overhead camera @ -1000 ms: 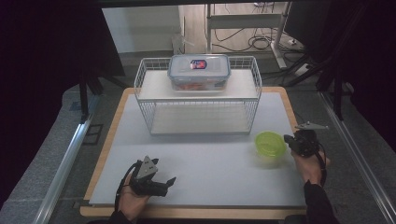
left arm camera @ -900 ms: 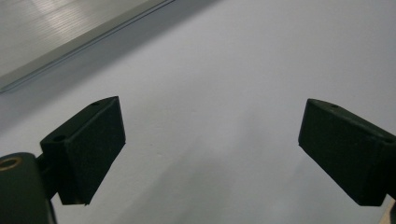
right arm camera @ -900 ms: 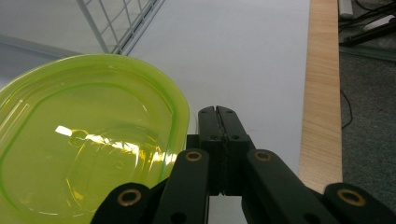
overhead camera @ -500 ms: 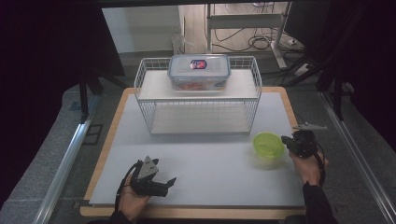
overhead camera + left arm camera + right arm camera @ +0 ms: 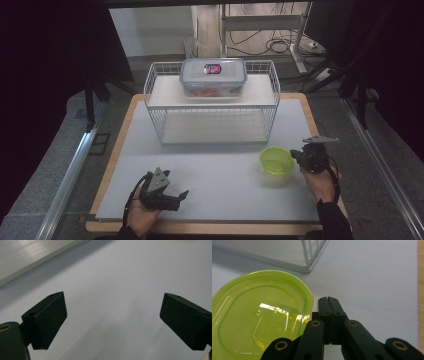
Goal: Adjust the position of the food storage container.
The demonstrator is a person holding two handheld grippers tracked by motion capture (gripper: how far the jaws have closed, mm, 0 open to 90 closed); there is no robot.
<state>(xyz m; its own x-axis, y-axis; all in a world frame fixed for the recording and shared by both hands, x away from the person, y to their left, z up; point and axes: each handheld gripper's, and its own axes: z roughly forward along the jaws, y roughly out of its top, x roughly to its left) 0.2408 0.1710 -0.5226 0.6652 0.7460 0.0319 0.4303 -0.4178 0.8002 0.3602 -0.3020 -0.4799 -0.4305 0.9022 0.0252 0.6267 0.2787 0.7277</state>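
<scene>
Your left gripper [image 5: 172, 196] rests low on the white board [image 5: 225, 172] at about 7 o'clock, its 2 jaws spread wide with nothing but bare board between them, as the left gripper view confirms. It looks parked there, out of the way and ready, not busy with anything.

At 12 o'clock stands the wire rack [image 5: 212, 102], with a clear lidded box [image 5: 213, 76] sitting on its top shelf, well apart from both grippers.

Moving right, the green bowl [image 5: 276, 160] lies upright on the board at about 4 o'clock, just in front of the rack's right corner. Your right gripper [image 5: 301, 157] sits just beside the bowl's right edge, at its 3 o'clock. In the right gripper view its 2 jaws are pressed together with nothing between them, right next to the rim [image 5: 310, 302]; whether they touch it, I cannot tell. Judging by that, you need to open the jaws before the rim can go between them.
</scene>
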